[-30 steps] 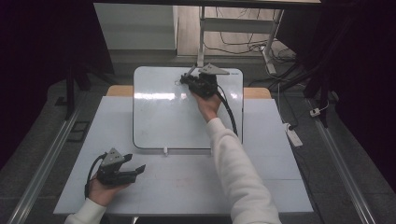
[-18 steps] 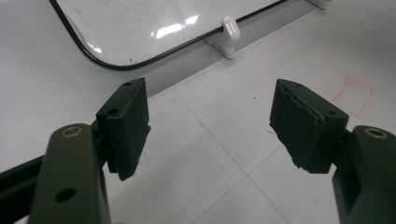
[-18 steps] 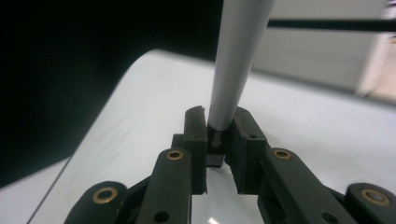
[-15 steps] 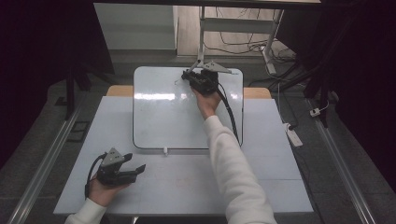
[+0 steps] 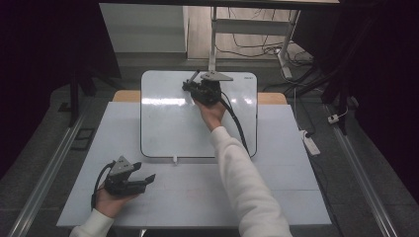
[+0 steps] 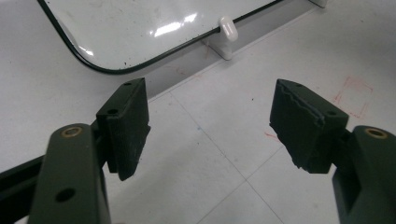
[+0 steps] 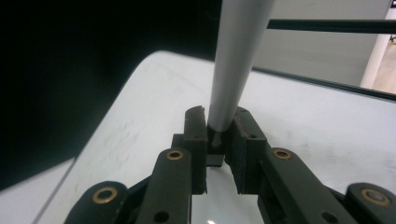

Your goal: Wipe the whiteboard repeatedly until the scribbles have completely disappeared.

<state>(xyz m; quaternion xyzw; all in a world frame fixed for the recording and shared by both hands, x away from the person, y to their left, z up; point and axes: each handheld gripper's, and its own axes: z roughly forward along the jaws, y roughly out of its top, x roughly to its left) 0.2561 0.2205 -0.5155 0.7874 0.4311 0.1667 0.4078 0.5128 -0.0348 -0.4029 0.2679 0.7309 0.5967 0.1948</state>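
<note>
A white whiteboard [image 5: 168, 128] with a dark rim lies on the table, its far end past the table's back edge. My right gripper [image 5: 193, 85] hovers over the board's far part, shut on a grey marker [image 5: 193, 78] that juts up and to the left. In the right gripper view the marker's barrel [image 7: 233, 65] rises from between the jaws of the right gripper [image 7: 219, 119], over the board [image 7: 303, 121]. My left gripper [image 5: 146, 178] rests in a hand near the table's front left corner, open with nothing in it. Its jaws [image 6: 210, 116] stand wide over bare table near the board's corner [image 6: 140, 23].
A small white tab [image 5: 174, 159] sits at the board's near edge, also seen in the left gripper view as a white clip [image 6: 227, 30]. The white table [image 5: 276, 197] has faint red marks [image 6: 352, 95]. A power strip [image 5: 310, 143] lies on the floor to the right.
My right gripper has shifted a little to the left over the board's far part, still gripping the marker. The left gripper has stayed where it was.
</note>
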